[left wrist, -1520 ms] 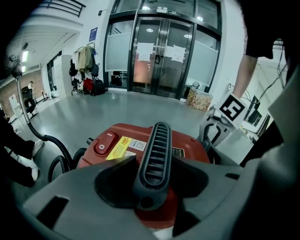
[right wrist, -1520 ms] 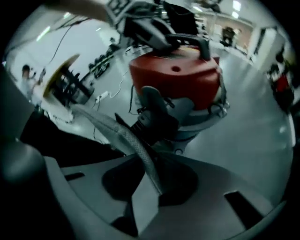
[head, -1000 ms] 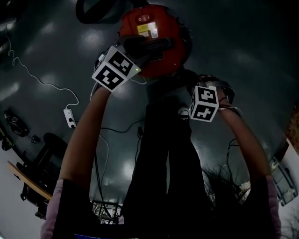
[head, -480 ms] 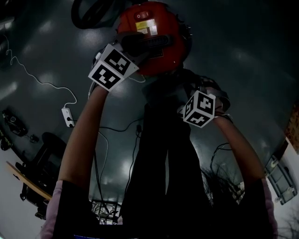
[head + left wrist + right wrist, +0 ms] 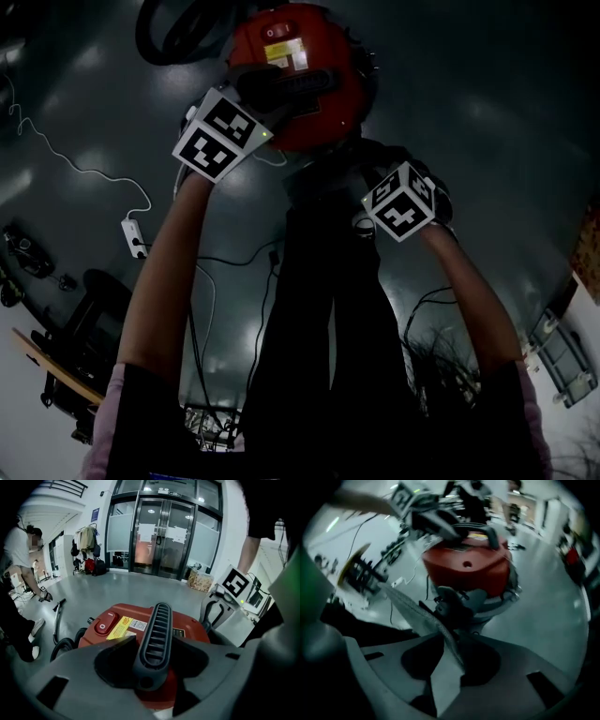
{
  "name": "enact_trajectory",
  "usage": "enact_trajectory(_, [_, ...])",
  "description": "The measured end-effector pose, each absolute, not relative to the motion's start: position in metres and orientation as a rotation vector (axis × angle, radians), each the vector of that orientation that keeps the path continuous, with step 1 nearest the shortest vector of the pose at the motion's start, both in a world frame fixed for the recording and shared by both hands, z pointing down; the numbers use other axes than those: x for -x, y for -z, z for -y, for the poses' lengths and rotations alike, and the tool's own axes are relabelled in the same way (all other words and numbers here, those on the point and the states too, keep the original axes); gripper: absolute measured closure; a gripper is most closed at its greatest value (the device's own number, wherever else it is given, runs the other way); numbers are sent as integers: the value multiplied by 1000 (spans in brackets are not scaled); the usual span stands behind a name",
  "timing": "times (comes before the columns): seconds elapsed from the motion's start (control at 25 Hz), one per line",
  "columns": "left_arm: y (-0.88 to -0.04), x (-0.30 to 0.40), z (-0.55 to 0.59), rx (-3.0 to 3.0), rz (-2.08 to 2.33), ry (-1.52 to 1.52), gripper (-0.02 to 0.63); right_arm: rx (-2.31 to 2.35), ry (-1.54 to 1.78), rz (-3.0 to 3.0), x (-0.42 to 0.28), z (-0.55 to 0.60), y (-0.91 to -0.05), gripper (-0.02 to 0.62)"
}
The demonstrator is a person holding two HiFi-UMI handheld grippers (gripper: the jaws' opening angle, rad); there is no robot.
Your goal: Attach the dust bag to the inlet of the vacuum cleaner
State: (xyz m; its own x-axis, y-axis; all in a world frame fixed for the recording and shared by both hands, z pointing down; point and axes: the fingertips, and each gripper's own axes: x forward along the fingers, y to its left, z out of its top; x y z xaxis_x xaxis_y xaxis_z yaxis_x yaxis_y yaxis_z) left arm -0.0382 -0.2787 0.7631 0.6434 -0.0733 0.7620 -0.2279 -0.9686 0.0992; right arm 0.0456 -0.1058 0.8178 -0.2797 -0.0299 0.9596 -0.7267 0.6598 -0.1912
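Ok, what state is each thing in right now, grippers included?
Vacuum cleaner: upright on the floor.
Left gripper: shut on the handle.
Right gripper: open, jaws have just been opening.
Dust bag: edge between those jaws, not pinched.

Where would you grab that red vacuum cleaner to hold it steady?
By the black ribbed handle arching over the vacuum cleaner, coming from above with the jaws straddling its narrow width. It stands clear of the red body, and the left gripper clamps it just so.
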Motion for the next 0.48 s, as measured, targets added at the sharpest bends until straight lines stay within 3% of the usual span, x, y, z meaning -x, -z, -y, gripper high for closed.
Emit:
enact_trajectory(0.24, [-761, 37, 278, -2678, 229, -1225, 400, -375, -524, 1748, -48, 102, -817, 494])
enact_trajectory(0.48, [-754, 39, 276, -2619, 248, -1249, 394, -414, -673, 1706, -57, 96, -807, 423])
